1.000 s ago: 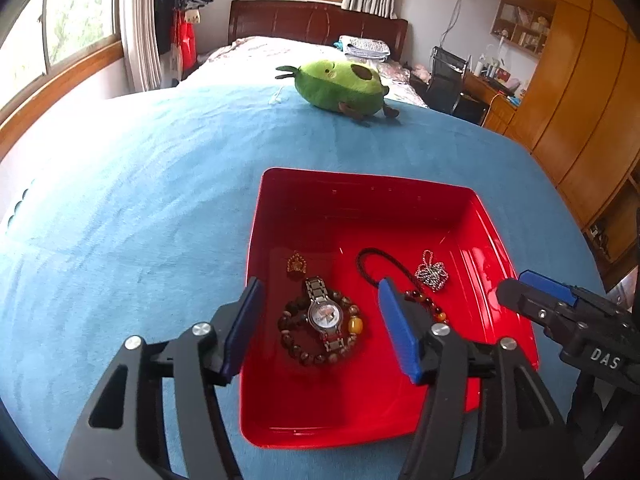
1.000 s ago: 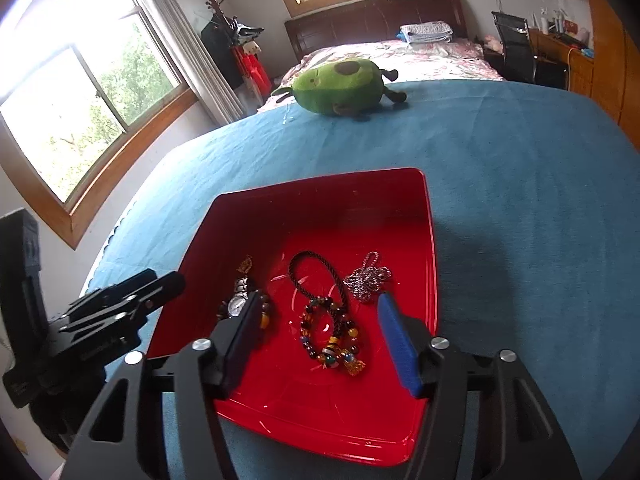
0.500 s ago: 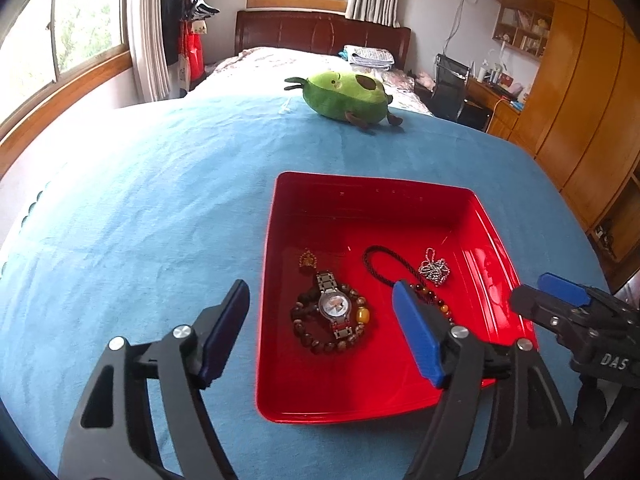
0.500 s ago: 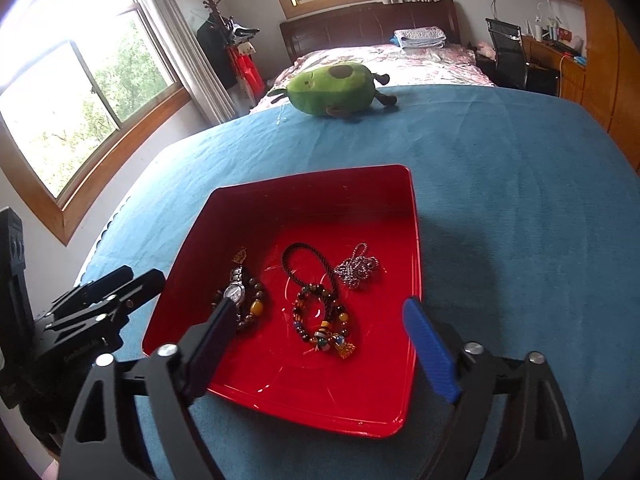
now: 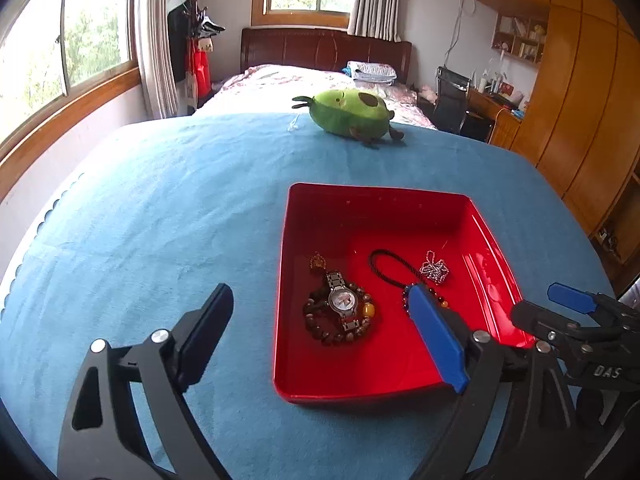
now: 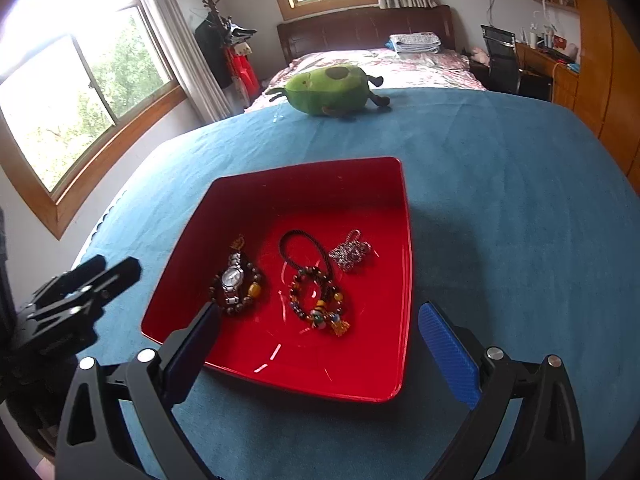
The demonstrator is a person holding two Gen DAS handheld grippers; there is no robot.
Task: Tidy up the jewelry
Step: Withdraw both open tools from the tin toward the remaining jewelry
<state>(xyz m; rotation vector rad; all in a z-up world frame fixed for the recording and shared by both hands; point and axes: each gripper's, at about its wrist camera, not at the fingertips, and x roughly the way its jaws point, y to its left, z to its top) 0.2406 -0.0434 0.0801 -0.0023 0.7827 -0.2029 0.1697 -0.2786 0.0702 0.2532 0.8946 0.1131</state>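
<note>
A red tray (image 5: pixel 384 200) lies on the blue cloth. In it are a silver watch (image 5: pixel 341 300) on a brown bead bracelet (image 5: pixel 316 324), a small gold charm (image 5: pixel 317 261), a black cord (image 5: pixel 388 260) tied to a coloured bead bracelet (image 6: pixel 316 300), and a silver chain (image 5: pixel 434 270). My left gripper (image 5: pixel 318 292) hovers over the tray's near left part, its jaws opening and holding nothing. My right gripper (image 6: pixel 319 308) hovers over the tray's near edge (image 6: pixel 304 388), its jaws also opening and empty. Each gripper shows in the other's view: the right gripper (image 5: pixel 568 308) and the left gripper (image 6: pixel 92 276).
A green avocado plush (image 5: pixel 350 116) lies at the far edge of the blue cloth (image 5: pixel 160 220). Behind it are a bed (image 5: pixel 304 76), a black chair (image 5: pixel 452 100) and wooden wardrobes (image 5: pixel 580 100) on the right. Windows line the left wall.
Both grippers have opened wider and drawn back and slightly up from the tray. The jewelry has stayed where it lay.
</note>
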